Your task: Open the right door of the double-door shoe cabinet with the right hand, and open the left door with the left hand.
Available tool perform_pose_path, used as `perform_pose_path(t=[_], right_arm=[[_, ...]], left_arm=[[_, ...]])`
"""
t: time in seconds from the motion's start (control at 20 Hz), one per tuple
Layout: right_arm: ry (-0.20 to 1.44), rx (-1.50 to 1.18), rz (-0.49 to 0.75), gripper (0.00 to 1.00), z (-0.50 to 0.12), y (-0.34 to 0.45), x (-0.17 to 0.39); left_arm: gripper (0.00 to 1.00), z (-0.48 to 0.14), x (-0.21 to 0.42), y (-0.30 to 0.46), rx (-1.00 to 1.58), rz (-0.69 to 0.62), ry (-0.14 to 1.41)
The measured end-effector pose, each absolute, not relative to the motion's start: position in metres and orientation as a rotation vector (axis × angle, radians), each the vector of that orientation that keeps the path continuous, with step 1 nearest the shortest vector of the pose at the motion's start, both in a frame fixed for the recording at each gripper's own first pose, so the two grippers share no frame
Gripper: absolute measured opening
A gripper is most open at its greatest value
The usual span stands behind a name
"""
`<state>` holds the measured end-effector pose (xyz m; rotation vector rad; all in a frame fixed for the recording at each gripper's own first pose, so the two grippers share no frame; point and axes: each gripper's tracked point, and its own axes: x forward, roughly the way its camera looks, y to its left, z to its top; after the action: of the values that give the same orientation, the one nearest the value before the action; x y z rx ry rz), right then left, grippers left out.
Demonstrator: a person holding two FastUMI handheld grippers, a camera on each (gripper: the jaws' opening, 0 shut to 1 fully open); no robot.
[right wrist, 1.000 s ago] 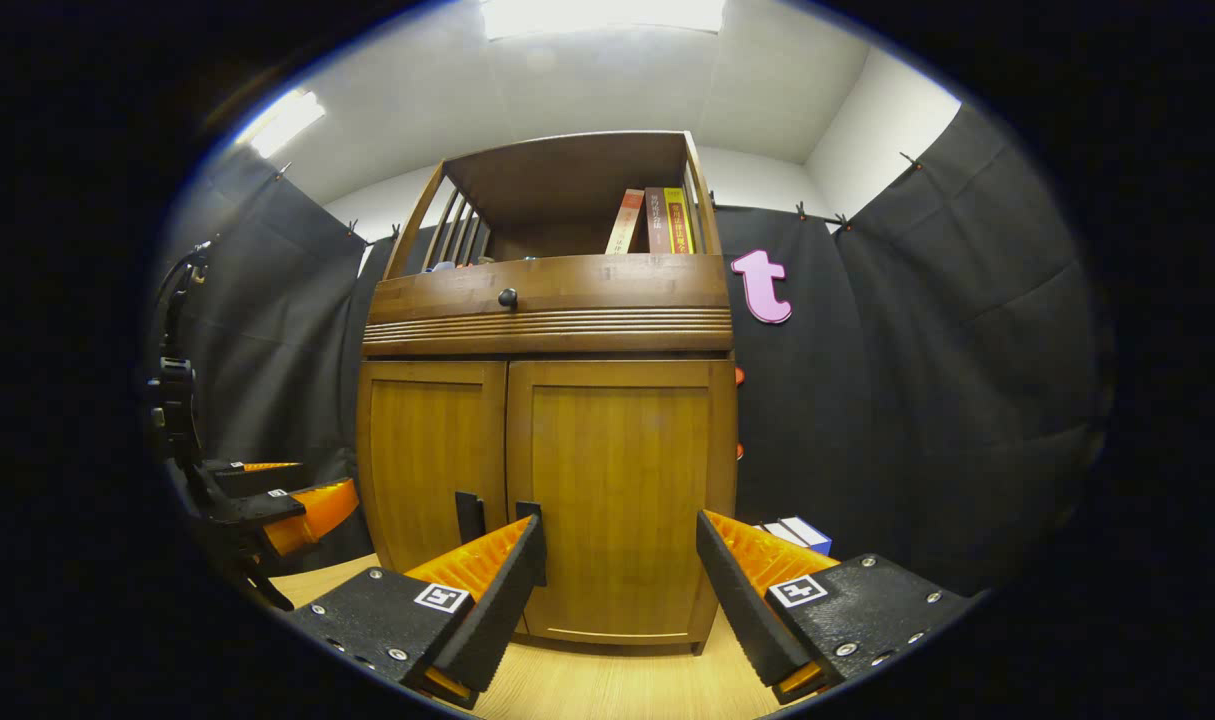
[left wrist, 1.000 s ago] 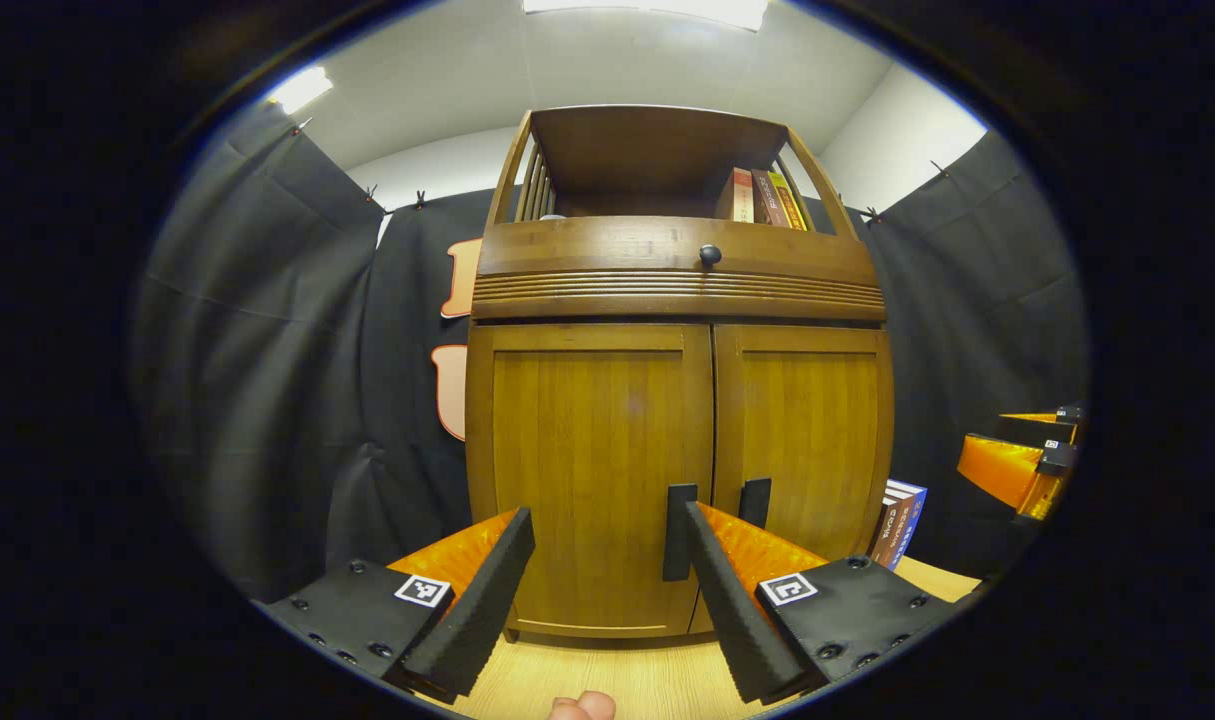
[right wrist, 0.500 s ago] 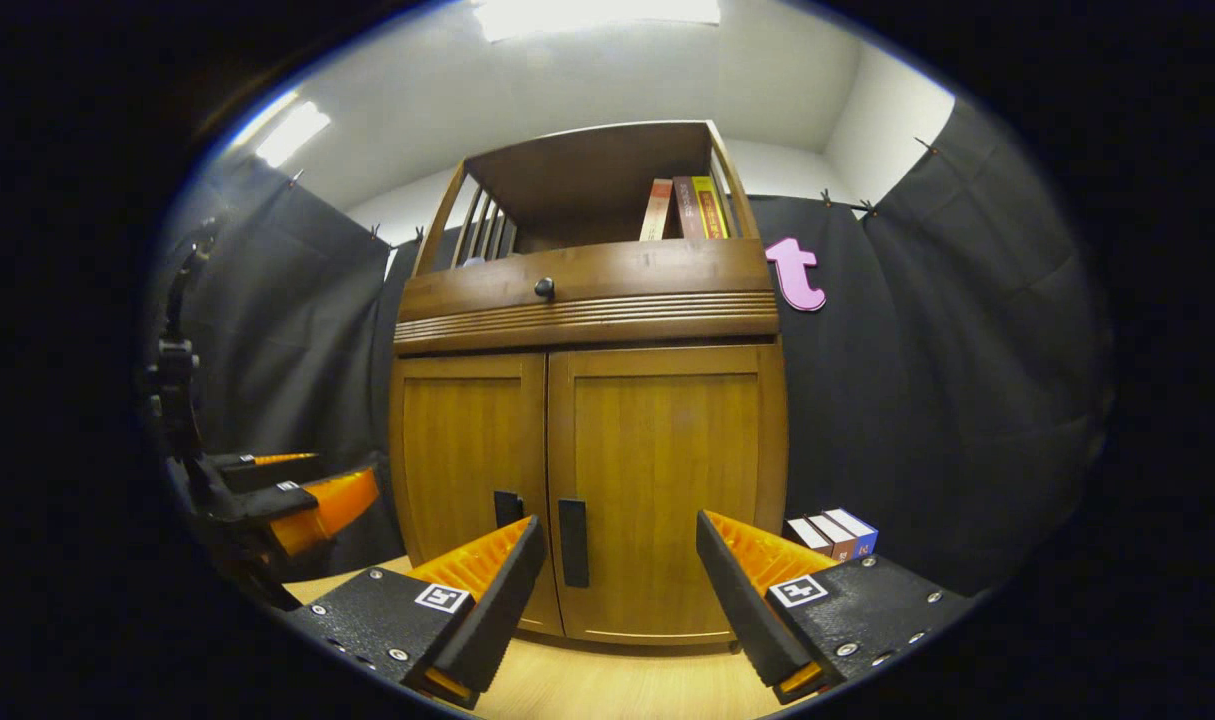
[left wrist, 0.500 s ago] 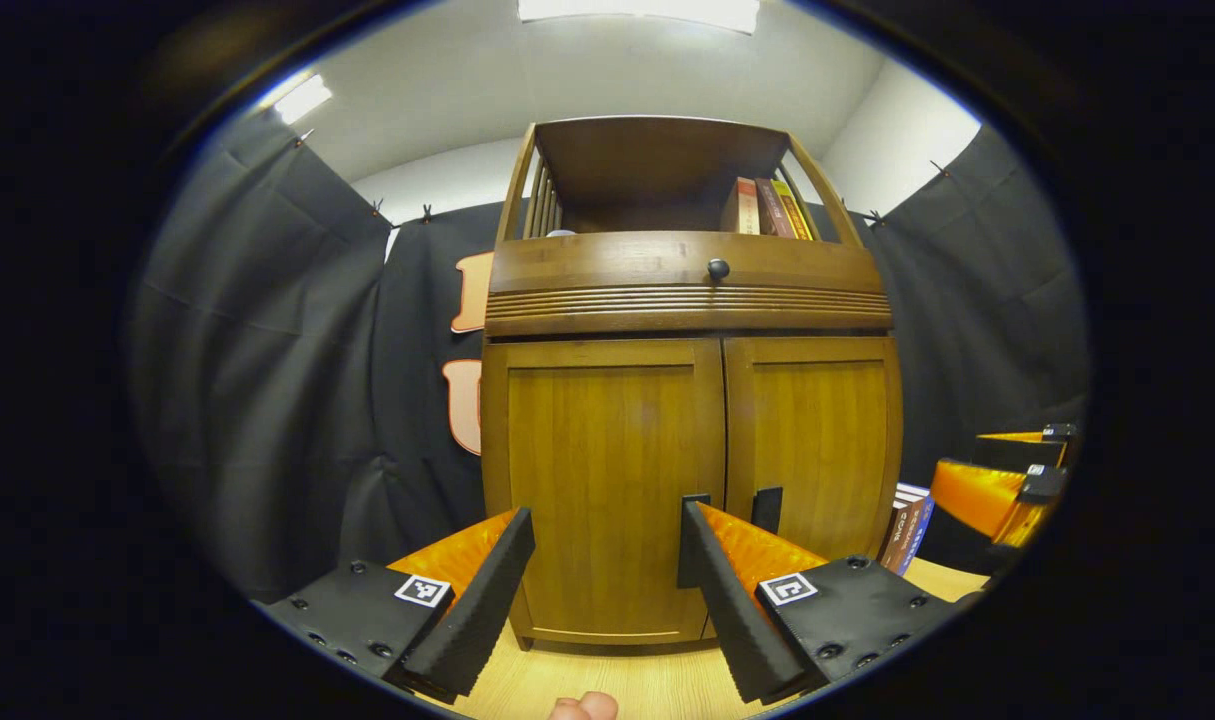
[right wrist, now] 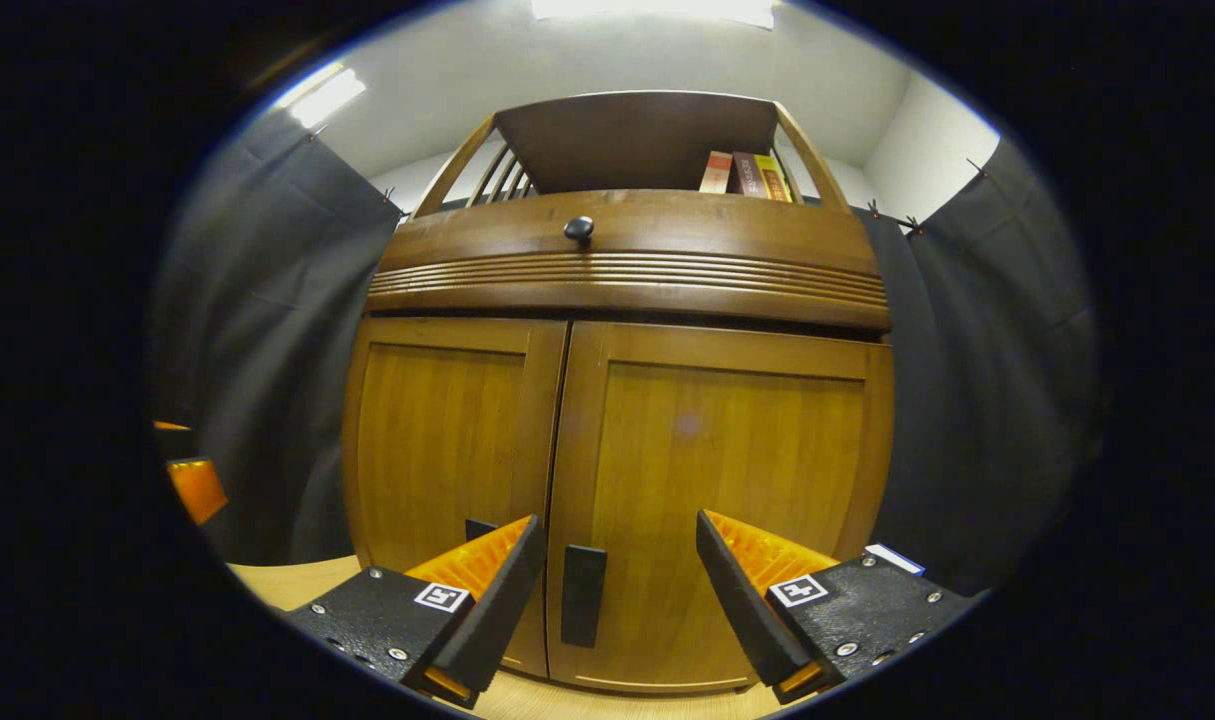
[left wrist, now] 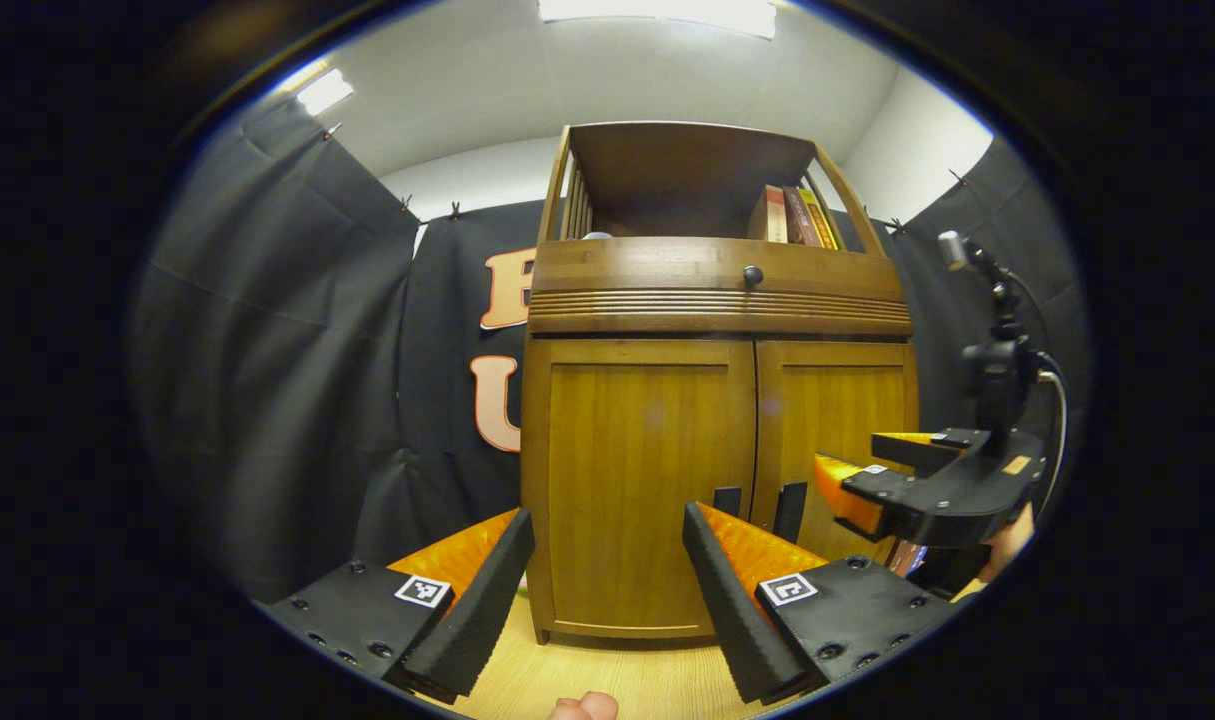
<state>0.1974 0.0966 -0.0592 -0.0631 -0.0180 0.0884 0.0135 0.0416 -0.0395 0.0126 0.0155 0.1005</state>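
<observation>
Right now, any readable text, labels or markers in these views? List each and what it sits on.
No word or number can be read.
Book spines on the cabinet's top shelf: print is there, too small and blurred to read.
Square black-and-white code tags on the left hand-held gripper: patterns, no letters.
The same kind of tags on the right hand-held gripper: patterns, no letters.
Cabinet doors, handles and drawer front: no text.

Black cloth walls (left wrist: pixel 287 330) are clipped up around the booth. A white ceiling (right wrist: pixel 607 70) is lit by bright rectangular panels (left wrist: pixel 657 10). A pale wooden floor (left wrist: pixel 607 675) is laid below.
</observation>
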Motion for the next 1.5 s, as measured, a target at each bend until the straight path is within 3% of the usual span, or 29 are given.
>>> perform_pose_path(t=[0.2, 0.25, 0.3, 0.4, 0.45, 0.5, 0.6, 0.65, 0.7, 0.75, 0.8, 0.95, 1.05, 1.1, 1.15, 1.2, 1.25, 1.5], right_arm=[[0.015, -0.029, -0.016, 0.94, -0.091, 0.089, 0.223], [0.006, -0.030, 0.005, 0.94, -0.094, 0.094, 0.227], [0.016, -0.047, 0.006, 1.00, -0.101, 0.096, 0.232], [0.054, -0.073, 0.011, 0.92, -0.115, 0.098, 0.240], [0.069, -0.074, 0.026, 1.00, -0.119, 0.103, 0.243], [0.081, -0.074, 0.021, 0.99, -0.123, 0.103, 0.247], [0.105, -0.038, 0.027, 0.84, -0.129, 0.106, 0.252], [0.102, -0.012, 0.027, 0.91, -0.132, 0.108, 0.250], [0.106, 0.009, 0.030, 0.63, -0.132, 0.108, 0.249], [0.104, 0.029, 0.036, 0.81, -0.134, 0.108, 0.249], [0.110, 0.044, 0.049, 0.62, -0.137, 0.112, 0.249], [0.124, 0.014, 0.093, 0.27, -0.140, 0.119, 0.251], [0.124, -0.021, 0.096, 0.43, -0.141, 0.120, 0.251], [0.121, -0.017, 0.090, 0.31, -0.141, 0.120, 0.251], [0.125, -0.003, 0.085, 0.30, -0.143, 0.119, 0.250], [0.127, 0.015, 0.083, 0.39, -0.144, 0.119, 0.250], [0.139, 0.028, 0.084, 0.29, -0.147, 0.119, 0.249], [0.163, 0.013, 0.098, 0.28, -0.152, 0.118, 0.240]], left_arm=[[0.94, -0.041, 0.002, 0.064, -0.005, 0.132, 0.013], [0.97, -0.040, -0.001, 0.069, -0.005, 0.138, 0.010], [0.95, -0.041, -0.002, 0.075, -0.006, 0.144, 0.013], [0.96, -0.042, -0.005, 0.082, -0.011, 0.150, 0.014], [0.95, -0.042, -0.004, 0.086, -0.011, 0.153, 0.011], [0.97, -0.040, -0.004, 0.087, -0.008, 0.153, 0.009], [0.97, -0.037, -0.002, 0.092, 0.013, 0.153, 0.007], [0.97, -0.035, -0.003, 0.092, 0.023, 0.149, 0.004], [0.97, -0.034, 0.000, 0.089, 0.028, 0.143, 0.001], [0.95, -0.032, 0.001, 0.087, 0.028, 0.136, -0.003], [0.95, -0.032, 0.001, 0.083, 0.025, 0.124, -0.002], [0.95, -0.032, 0.003, 0.076, 0.013, 0.093, -0.003], [0.95, -0.033, 0.011, 0.073, -0.008, 0.077, -0.003], [0.95, -0.033, 0.013, 0.071, -0.018, 0.069, -0.005], [0.96, -0.031, 0.014, 0.070, -0.024, 0.061, -0.011], [0.96, -0.029, 0.016, 0.068, -0.024, 0.053, -0.013], [0.96, -0.027, 0.017, 0.066, -0.016, 0.053, -0.012], [0.96, -0.024, 0.010, 0.057, 0.019, 0.053, -0.005]])
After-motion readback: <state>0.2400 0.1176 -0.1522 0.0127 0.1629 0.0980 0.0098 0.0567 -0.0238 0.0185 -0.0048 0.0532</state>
